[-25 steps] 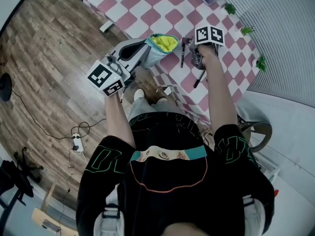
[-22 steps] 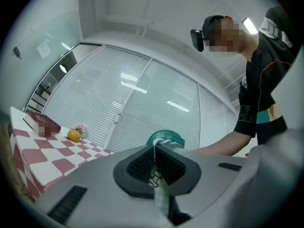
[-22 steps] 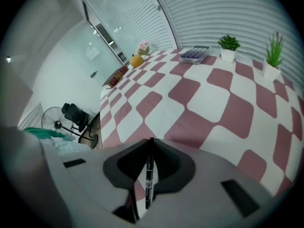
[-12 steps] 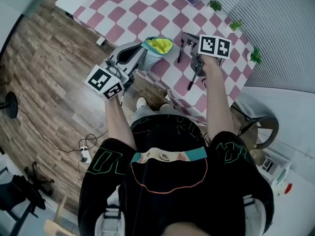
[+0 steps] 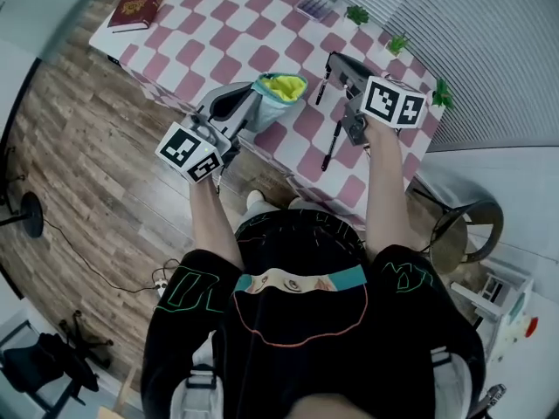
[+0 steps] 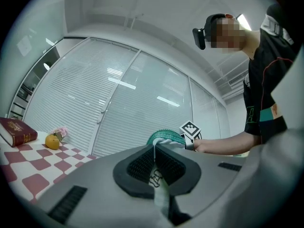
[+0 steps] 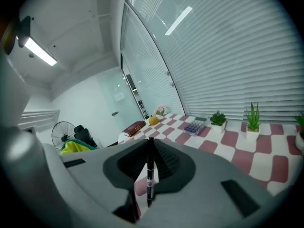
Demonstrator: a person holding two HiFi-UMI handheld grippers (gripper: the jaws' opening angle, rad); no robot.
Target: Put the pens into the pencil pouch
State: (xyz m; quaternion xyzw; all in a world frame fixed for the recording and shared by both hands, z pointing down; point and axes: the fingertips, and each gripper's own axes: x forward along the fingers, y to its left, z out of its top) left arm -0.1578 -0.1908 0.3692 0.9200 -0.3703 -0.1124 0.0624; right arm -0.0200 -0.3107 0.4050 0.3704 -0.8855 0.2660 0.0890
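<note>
Above checkered table [image 5: 218, 33]: both grippers held off the cloth.
Left gripper [image 6: 155, 150]: clamped tight on rim fabric of pencil pouch [image 5: 279, 90].
Pencil pouch: mouth open, yellow lining showing (teal outside), over table's near edge.
Right gripper [image 7: 151, 148]: closed narrowly on black pen [image 7: 149, 182], hanging upright below pads.
Black pen: just beside pouch mouth, apart from it.
Far end of table: red book [image 5: 140, 3], small plants [image 5: 356, 14].
</note>
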